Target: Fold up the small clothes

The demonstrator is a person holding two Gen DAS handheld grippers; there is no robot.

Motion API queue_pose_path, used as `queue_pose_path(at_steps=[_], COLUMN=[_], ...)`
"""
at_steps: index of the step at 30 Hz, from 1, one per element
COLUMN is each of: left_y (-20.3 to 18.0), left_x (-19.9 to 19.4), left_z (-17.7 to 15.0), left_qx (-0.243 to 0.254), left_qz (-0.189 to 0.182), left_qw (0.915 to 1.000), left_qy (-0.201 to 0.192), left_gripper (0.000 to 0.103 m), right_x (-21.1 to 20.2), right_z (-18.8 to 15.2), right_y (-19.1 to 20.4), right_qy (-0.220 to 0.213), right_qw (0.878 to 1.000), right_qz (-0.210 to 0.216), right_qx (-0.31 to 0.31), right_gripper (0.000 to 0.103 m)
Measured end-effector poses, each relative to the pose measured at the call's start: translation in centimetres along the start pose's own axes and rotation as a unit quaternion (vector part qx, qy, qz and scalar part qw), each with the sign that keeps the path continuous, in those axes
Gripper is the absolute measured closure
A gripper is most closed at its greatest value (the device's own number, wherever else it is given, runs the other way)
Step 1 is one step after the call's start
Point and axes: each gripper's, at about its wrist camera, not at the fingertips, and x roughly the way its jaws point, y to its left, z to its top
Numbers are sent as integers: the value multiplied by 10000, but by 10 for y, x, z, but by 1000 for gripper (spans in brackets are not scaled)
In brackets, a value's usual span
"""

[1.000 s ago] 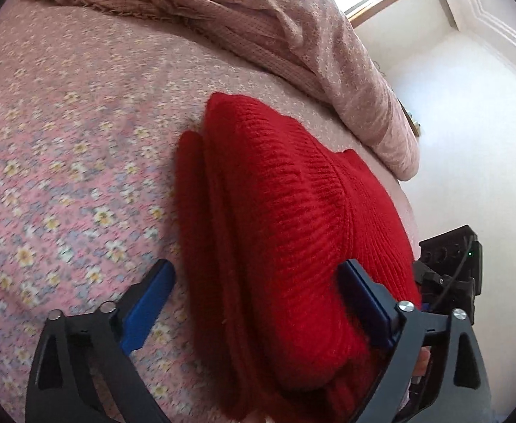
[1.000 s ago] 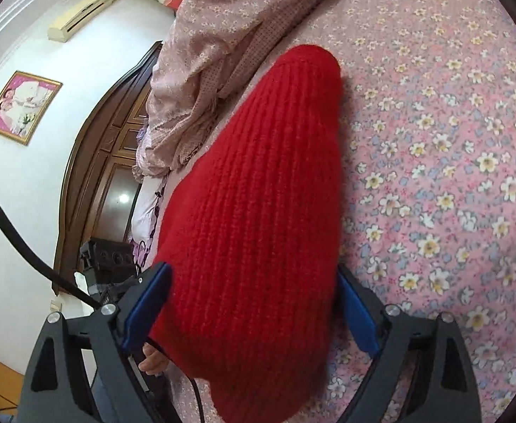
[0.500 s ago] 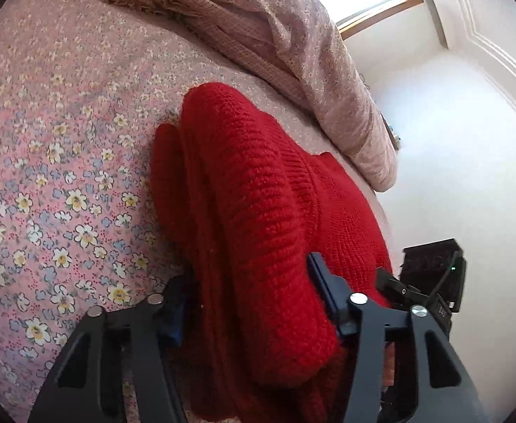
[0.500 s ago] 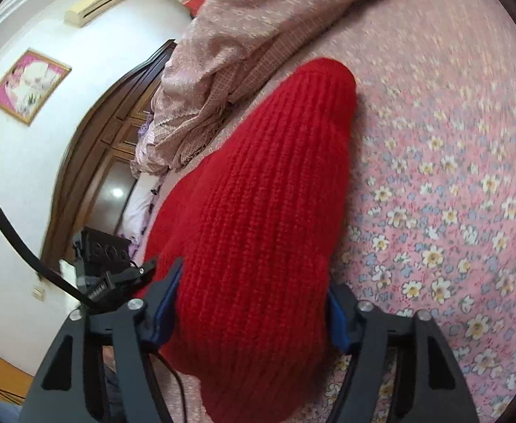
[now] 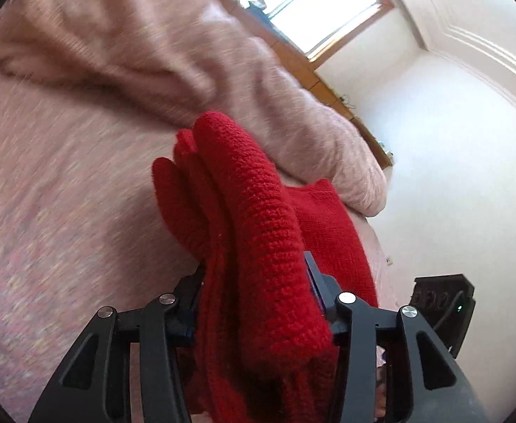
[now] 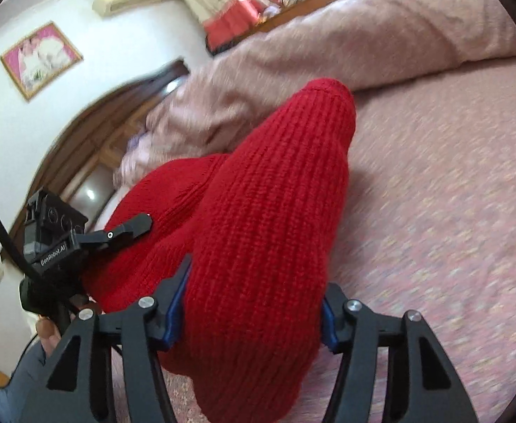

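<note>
The red knitted sweater (image 5: 258,246) is folded into a thick bundle of several layers and sits between both tools, above the pink flowered bedsheet (image 5: 64,211); whether its far end touches the sheet cannot be told, since the background is blurred. The left gripper (image 5: 254,292) is clenched on one end of the bundle, its dark fingers (image 5: 316,282) pressed into the wool on either side; the right gripper (image 6: 251,303) grasps the other end, blue pads (image 6: 177,303) squeezing the knit from left and right. In the right wrist view the left tool shows at the near left, against the sweater's far side. A crumpled pink quilt (image 6: 363,35) lies along the far side of the bed; beyond it a window (image 5: 311,3), a framed picture (image 6: 41,58) on the white wall, and a dark wooden headboard (image 6: 92,134).
</note>
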Motion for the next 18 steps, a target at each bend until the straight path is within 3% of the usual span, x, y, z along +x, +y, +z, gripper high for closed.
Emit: queue_pose_path(at_steps=[4,9,14,16,18], left_y=[-27,-53,-41,-34,-29], left_x=[28,76,117,129,130], left_z=[-2,8,1,-10,-17], left_qx=[484,996,996,1045,1133], left_qz=[61,336,451,679,662], left_qw=[9987,9944,9939,9918,9912], left_qy=[-124,-81,170,274,197], left_gripper=[63,64,64,64,63], right_x=[-33,-44,-35,-22,-16], right_z=[20,43,53,52,47], right_y=[-30,-61,-100,-112,-131], right_qy=[-441,-591,-500,-292,-127], right_qw=[9990,9978,9972,9967,9966], right_qz=[5,-278,-499,-701,-688], right_qx=[30,79,235,295,441], right_gripper=[41,41,41,41,40])
